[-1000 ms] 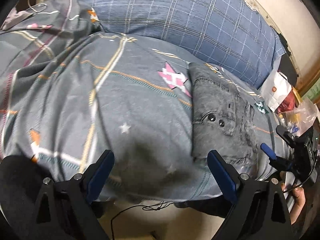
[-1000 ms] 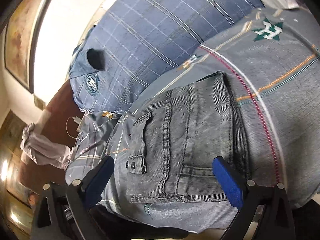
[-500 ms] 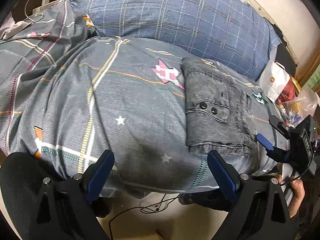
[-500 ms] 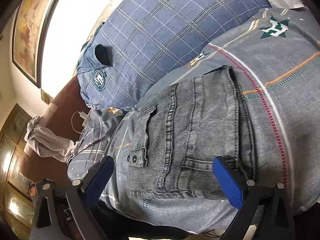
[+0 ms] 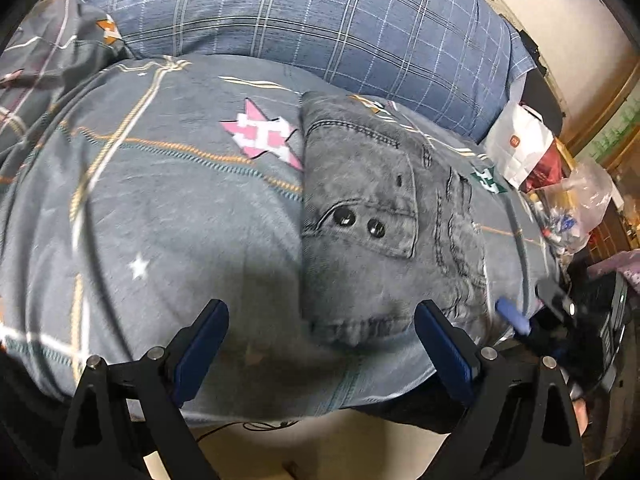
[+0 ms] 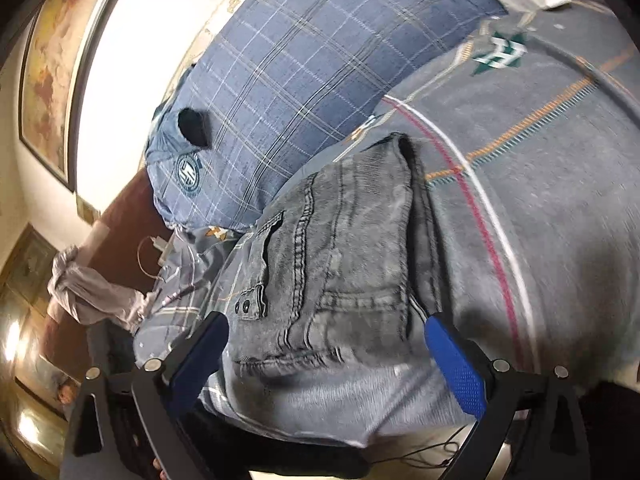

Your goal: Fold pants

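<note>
Grey denim pants (image 5: 380, 220) lie folded into a compact rectangle on the bed, a buttoned pocket flap on top; the right wrist view shows the same pants (image 6: 344, 264) from the other side. My left gripper (image 5: 320, 340) hovers open just in front of the pants' near edge, nothing between its blue fingers (image 5: 440, 344). My right gripper (image 6: 326, 354) is open too, low over the near hem, its fingers spread wider than the folded stack. The right gripper's blue tip (image 5: 512, 316) shows at the pants' right side in the left wrist view.
The pants rest on a grey patterned duvet (image 5: 160, 200) with a pink star. A blue plaid pillow (image 5: 320, 20) lies behind. Bags (image 5: 524, 148) and clutter sit at the right. A grey cloth bundle (image 6: 88, 292) and a charger cable (image 6: 156, 248) are at the left.
Both grippers have moved closer to the folded pants, which now fill more of each view. The pants have not changed shape. Both grippers stay open.
</note>
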